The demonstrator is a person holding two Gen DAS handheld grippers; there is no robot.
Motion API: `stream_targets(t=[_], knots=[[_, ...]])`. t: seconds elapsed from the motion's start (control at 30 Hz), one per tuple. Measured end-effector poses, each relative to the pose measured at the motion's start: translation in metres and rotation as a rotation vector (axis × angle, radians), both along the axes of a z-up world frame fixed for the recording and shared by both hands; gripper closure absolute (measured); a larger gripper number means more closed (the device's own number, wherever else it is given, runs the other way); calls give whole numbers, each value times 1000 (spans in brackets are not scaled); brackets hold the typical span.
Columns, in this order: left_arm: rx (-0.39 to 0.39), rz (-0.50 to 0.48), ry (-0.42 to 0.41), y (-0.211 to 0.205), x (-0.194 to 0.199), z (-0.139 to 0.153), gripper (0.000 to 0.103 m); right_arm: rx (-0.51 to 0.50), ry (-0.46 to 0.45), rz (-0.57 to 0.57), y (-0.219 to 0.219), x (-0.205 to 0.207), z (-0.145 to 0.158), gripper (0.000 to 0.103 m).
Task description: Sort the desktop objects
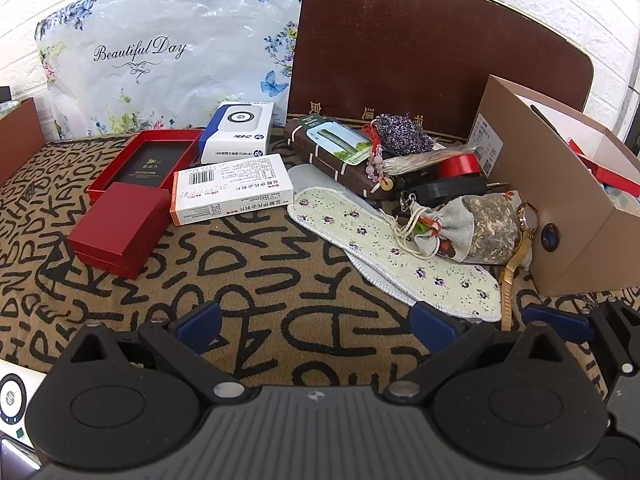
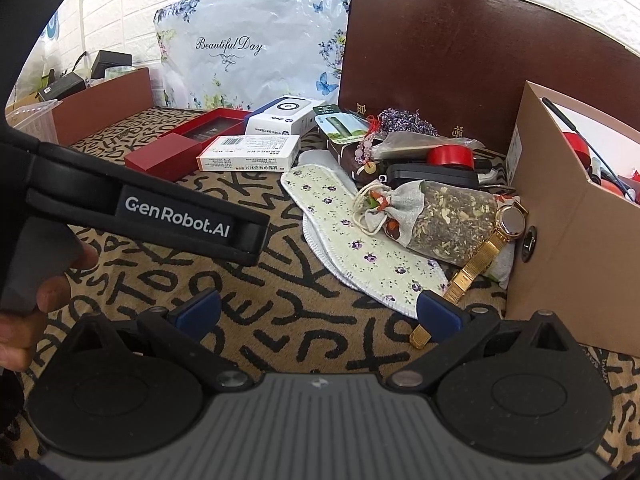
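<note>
Ahead of the matt black plastic right gripper: quilted floral cloth insoles, coarse linen sachet, shiny gold mesh-metal watch, matt cardboard box, glossy wood board, crinkled plastic bag.

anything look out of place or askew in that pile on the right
Yes. The gold watch is propped on edge between the herb sachet and the cardboard box, its band trailing onto the cloth. The two floral insoles lie overlapped and skewed, partly under the sachet.
</note>
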State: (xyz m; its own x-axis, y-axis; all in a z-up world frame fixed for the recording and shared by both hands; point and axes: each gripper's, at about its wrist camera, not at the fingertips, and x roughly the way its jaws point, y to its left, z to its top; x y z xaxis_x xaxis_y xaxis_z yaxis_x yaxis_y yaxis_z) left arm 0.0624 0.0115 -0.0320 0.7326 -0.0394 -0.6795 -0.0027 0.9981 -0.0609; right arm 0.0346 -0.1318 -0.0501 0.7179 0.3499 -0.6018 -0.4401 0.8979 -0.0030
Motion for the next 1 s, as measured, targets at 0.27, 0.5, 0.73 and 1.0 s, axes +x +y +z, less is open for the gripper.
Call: stream_targets(t=[0.27, 0.5, 0.73, 1.0], knots=[[2, -1, 5, -1, 4, -2, 0, 1, 6, 5, 1, 5, -1, 2], [2, -7, 9, -3, 8, -4, 0, 1, 11, 5, 0, 8, -3, 2], [-78, -30, 16, 1, 19, -4, 0, -9, 18, 5, -1, 19, -8, 2], [-96, -99, 35, -8, 44, -11, 1, -15, 42, -21, -8, 50, -18, 2]])
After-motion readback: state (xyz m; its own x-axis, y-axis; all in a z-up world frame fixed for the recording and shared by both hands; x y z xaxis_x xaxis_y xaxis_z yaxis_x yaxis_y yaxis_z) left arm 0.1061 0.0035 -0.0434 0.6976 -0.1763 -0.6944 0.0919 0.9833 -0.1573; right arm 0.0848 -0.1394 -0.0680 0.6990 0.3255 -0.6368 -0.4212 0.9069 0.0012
